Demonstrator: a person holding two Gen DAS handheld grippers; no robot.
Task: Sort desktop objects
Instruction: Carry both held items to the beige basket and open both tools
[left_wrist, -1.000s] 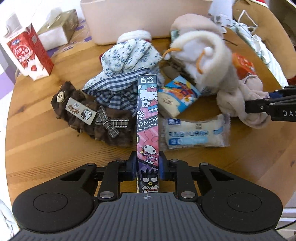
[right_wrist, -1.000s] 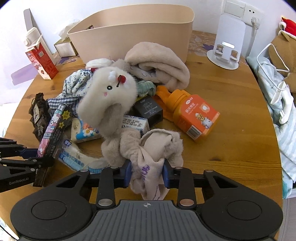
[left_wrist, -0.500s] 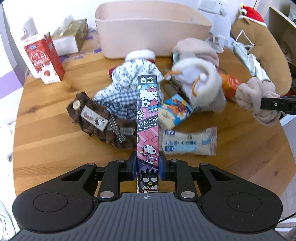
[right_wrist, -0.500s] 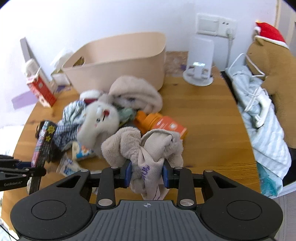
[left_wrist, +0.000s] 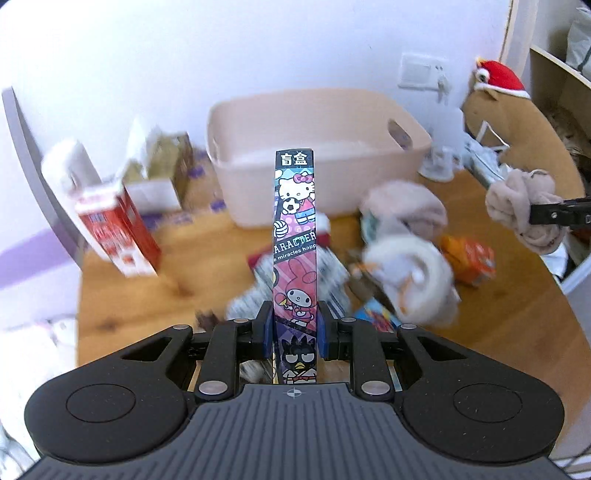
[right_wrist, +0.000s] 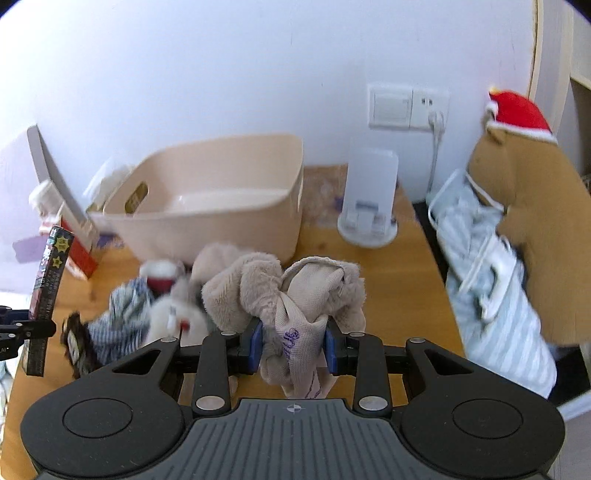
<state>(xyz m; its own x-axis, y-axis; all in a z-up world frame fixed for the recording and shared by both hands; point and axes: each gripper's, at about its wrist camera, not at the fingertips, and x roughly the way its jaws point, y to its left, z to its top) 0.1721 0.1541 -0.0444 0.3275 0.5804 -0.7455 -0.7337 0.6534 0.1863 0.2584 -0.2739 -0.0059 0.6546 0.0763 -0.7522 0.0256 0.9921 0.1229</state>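
My left gripper (left_wrist: 294, 334) is clamped on the cartoon-printed box (left_wrist: 295, 258), which stands upright between the blue pads (left_wrist: 264, 332) and rises straight ahead of me, lifted clear of the wooden table (left_wrist: 517, 314). My right gripper (right_wrist: 294, 345) is squeezed tight on the beige sock bundle (right_wrist: 295, 295), its plush folds bulging above the pads and a printed end hanging below them.

Just beyond and beneath both grippers lies the heap of clutter: a white plush toy (left_wrist: 410, 273), blue patterned cloth (right_wrist: 122, 314), a brown fabric piece (right_wrist: 75, 341), an orange bottle (left_wrist: 469, 258) to the right of my left gripper, and another beige fleece (left_wrist: 406, 206) behind it. Left of my left gripper stands a red milk carton (left_wrist: 118, 229).

Farther ahead sits the beige tub (right_wrist: 221, 206), open side up. A white phone stand (right_wrist: 369, 203) stands to its right, and a brown plush with a red hat (right_wrist: 524, 177) sits far right.
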